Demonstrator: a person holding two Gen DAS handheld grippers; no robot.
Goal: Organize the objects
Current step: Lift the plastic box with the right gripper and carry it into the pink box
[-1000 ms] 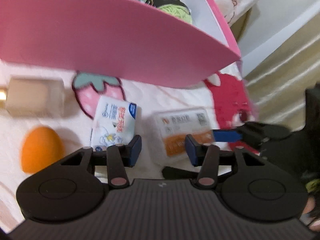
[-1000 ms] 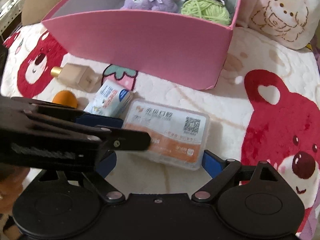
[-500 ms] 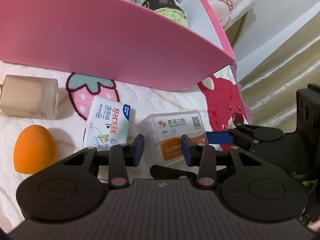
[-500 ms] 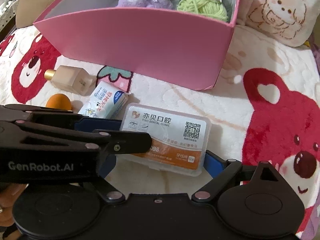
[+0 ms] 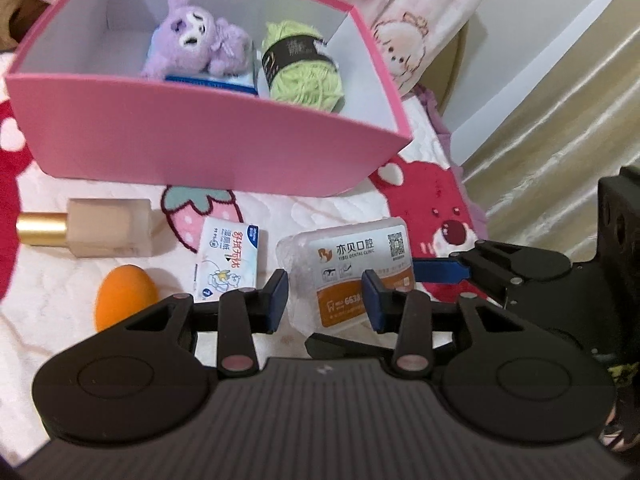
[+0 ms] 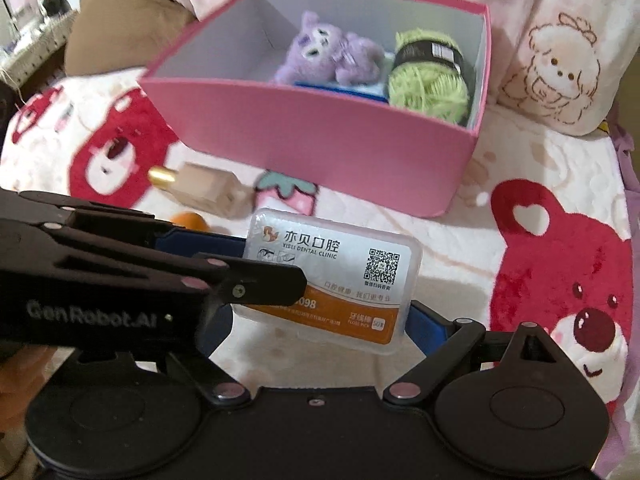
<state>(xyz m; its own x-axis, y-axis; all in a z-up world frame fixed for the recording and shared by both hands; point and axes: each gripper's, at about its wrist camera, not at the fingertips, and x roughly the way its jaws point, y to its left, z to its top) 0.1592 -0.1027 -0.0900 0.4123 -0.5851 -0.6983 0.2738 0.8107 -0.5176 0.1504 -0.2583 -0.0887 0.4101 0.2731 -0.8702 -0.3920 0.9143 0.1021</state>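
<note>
A clear dental floss box with a white and orange label is lifted off the blanket, tilted, and it also shows in the left wrist view. My right gripper is shut on it across its width. My left gripper is shut on it too, crossing in from the left in the right wrist view. The pink box behind holds a purple plush and green yarn.
On the bear-print blanket lie a beige bottle with a gold cap, an orange sponge egg and a tissue pack. A pillow stands right of the pink box. A curtain hangs at right.
Both grippers have risen with the floss box, lifting it off the blanket. The inside of the pink box has come into view.
</note>
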